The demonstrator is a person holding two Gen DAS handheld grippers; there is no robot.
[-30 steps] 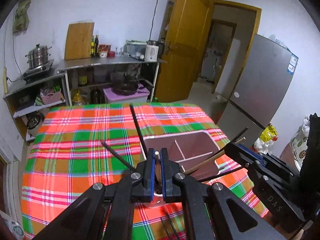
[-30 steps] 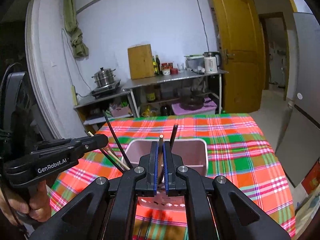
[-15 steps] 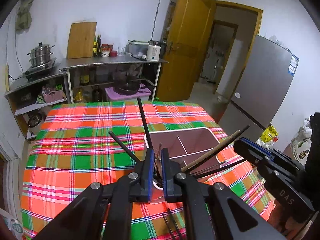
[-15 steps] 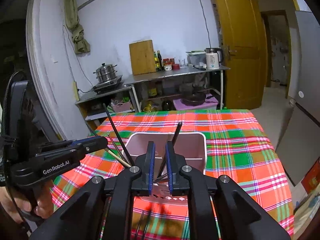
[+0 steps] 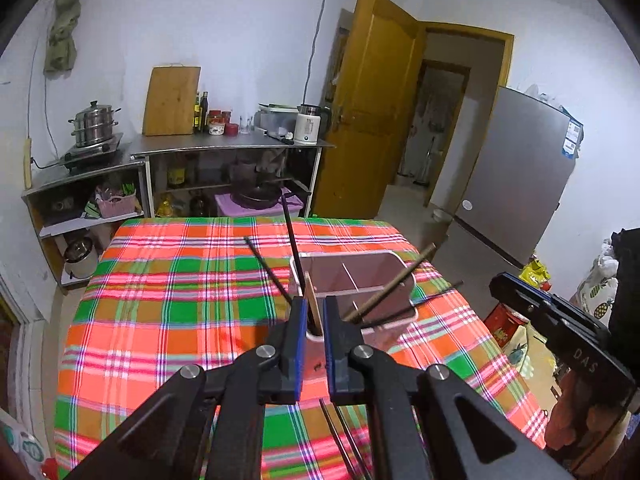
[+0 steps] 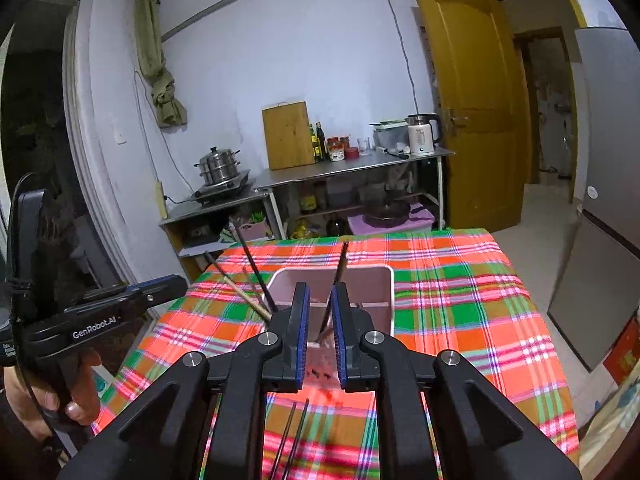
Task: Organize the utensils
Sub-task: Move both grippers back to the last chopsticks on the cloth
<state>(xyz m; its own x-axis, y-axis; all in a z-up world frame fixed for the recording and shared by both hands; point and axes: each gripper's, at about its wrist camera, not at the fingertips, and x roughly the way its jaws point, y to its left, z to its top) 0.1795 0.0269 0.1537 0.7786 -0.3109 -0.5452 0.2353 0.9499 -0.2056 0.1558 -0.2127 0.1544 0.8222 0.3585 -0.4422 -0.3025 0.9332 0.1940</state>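
Your left tool [image 5: 314,336] hangs with its fingers apart over the near end of the pink utensil bin [image 5: 394,262], a pale wooden chopstick [image 5: 312,302] standing loose in the gap. Your right tool [image 6: 320,332] is also parted, a black chopstick [image 6: 339,270] leaning between its fingers without being pinched. Beneath both lies the plaid-clothed table [image 5: 160,300]. Ahead of them the bin holds several chopsticks; a brown one [image 5: 392,286] slants out to the right of the left tool. Two dark chopsticks [image 6: 294,428] lie on the cloth under the right tool.
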